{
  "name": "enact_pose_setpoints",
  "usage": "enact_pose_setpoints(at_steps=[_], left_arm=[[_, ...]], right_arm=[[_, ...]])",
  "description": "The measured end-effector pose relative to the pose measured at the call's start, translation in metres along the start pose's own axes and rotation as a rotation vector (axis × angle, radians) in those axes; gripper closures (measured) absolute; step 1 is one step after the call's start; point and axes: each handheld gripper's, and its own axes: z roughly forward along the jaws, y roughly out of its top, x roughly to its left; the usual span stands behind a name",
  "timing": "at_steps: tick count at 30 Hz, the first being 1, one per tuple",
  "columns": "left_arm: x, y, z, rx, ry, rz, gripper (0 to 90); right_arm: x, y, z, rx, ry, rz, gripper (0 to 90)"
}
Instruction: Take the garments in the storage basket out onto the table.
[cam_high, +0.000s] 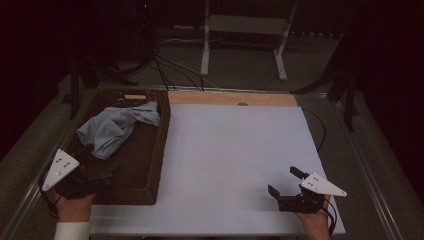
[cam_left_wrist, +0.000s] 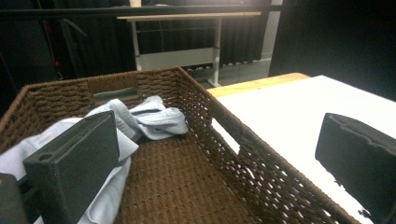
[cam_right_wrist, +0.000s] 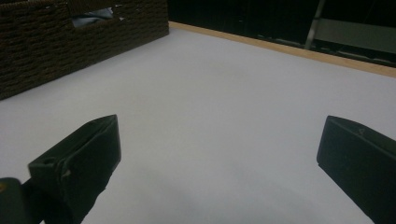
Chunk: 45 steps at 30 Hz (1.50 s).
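Two tongs are in play, one in each hand. On the left, the left gripper (cam_high: 97, 172) hangs over the near end of the one woven basket (cam_high: 150, 150), its jaws spread wide with nothing between them; in the left gripper view one jaw stands over the basket's inside, in front of the cloth, and the other over the white table beyond the basket's right wall. Over by the near right corner of the table, the right gripper (cam_high: 285, 182) sits low above the bare white surface, its jaws also wide apart and empty, well apart from the basket. One pale blue cloth (cam_high: 116, 126) lies crumpled in the basket, bunched toward the far end and the left wall, with a fold draped up near the far right corner; the left gripper view shows the cloth (cam_left_wrist: 149, 119) resting on the woven floor, just beyond the left jaw, though whether they touch I cannot tell. That basket stands on the left part of the one white table (cam_high: 235, 150), its long right wall running along the white top. A strip of bare wood (cam_high: 230, 98) runs along the table's far edge. Each gripper carries one grey three-cornered plate, two in all. Part of one white sleeve (cam_high: 72, 230) shows at the left wrist.
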Motion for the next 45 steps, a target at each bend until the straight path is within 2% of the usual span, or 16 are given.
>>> enact_pose_setpoints(at_steps=[8,10,13,16,25,36,45], left_arm=[[0.002,0.007,0.01,-0.008,-0.035,0.039,0.7],[0.003,0.008,0.012,-0.008,-0.035,0.038,0.7],[0.005,0.012,0.015,0.0,-0.042,0.016,0.7],[0.007,0.016,0.018,0.007,-0.044,0.019,0.7],[0.015,0.027,0.028,0.005,-0.014,0.006,0.7],[0.027,0.035,0.046,0.043,0.018,0.004,0.7],[0.035,0.04,0.058,0.076,0.029,0.016,0.7]], right_arm=[[0.0,0.0,0.0,0.002,0.001,0.003,0.0],[0.0,0.0,0.0,0.003,0.002,0.005,0.1],[0.0,0.0,0.0,0.003,0.0,0.011,0.0],[-0.001,0.0,0.0,0.001,-0.001,0.014,0.0],[0.0,0.001,-0.001,-0.007,0.003,0.019,0.0],[-0.001,0.001,0.0,-0.007,0.005,0.02,0.1],[-0.001,0.001,0.0,-0.005,0.007,0.022,0.1]])
